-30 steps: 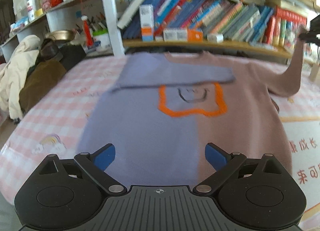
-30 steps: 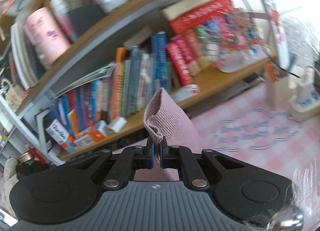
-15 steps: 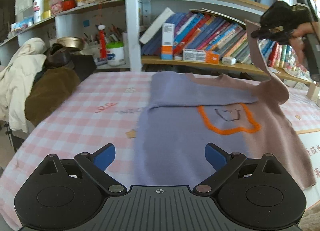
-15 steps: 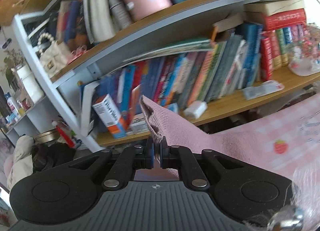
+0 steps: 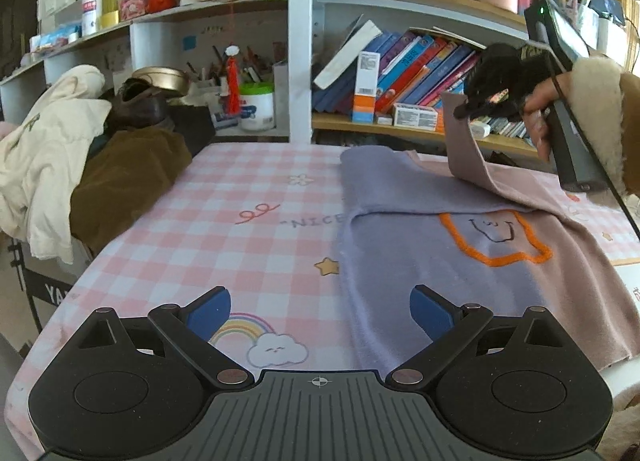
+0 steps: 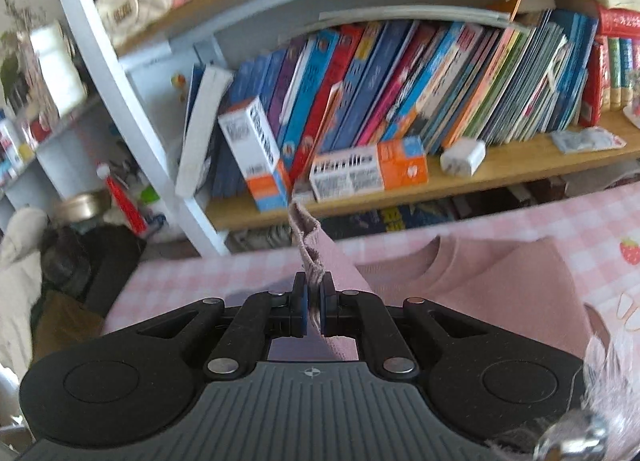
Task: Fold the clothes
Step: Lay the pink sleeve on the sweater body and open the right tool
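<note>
Folding inward, the pink sleeve (image 6: 320, 257) is held pinched in the right tongs (image 6: 314, 301); the left tongs (image 5: 320, 309) are kept wide, empty, beside the sweater (image 5: 420, 261).

Lilac-and-pink sweater (image 5: 460, 261) flat, pink sleeve (image 5: 466, 149) lifted

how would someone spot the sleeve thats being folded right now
On the pink checked tablecloth lies a half-lilac, half-pink sweater. Its pink sleeve rises off the right side, pinched in the right tongs. The lilac sleeve lies flat.
</note>
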A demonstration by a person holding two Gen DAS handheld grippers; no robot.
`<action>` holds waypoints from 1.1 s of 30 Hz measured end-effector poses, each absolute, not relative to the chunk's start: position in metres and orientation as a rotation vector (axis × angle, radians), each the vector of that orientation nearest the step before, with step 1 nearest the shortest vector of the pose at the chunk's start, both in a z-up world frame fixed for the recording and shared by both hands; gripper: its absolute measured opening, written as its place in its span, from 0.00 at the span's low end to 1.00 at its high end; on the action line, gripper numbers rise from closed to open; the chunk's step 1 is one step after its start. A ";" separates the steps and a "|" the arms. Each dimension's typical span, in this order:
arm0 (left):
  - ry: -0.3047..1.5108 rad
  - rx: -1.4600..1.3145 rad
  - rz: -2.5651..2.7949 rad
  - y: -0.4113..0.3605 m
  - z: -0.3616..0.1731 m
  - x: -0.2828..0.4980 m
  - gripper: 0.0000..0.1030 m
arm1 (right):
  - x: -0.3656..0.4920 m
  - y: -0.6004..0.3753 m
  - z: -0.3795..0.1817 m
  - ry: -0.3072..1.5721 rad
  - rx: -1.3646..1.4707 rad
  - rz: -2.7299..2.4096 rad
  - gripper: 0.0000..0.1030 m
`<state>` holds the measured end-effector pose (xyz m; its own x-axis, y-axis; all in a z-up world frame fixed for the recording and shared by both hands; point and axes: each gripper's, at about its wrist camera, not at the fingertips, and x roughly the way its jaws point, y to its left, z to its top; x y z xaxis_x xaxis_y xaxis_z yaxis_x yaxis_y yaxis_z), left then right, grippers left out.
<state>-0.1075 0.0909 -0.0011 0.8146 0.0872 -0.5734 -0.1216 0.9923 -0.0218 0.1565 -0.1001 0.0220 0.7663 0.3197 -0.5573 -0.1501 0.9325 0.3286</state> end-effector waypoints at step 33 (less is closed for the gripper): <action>0.692 -0.009 0.041 0.009 0.001 -0.090 0.95 | -0.047 -0.254 -0.010 0.788 0.111 0.104 0.47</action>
<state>-0.0904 0.0087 0.0006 0.7693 0.0346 -0.6380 -0.0403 0.9992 0.0055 -0.0466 -0.2536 -0.0096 0.7009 0.1344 -0.7005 -0.0513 0.9890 0.1385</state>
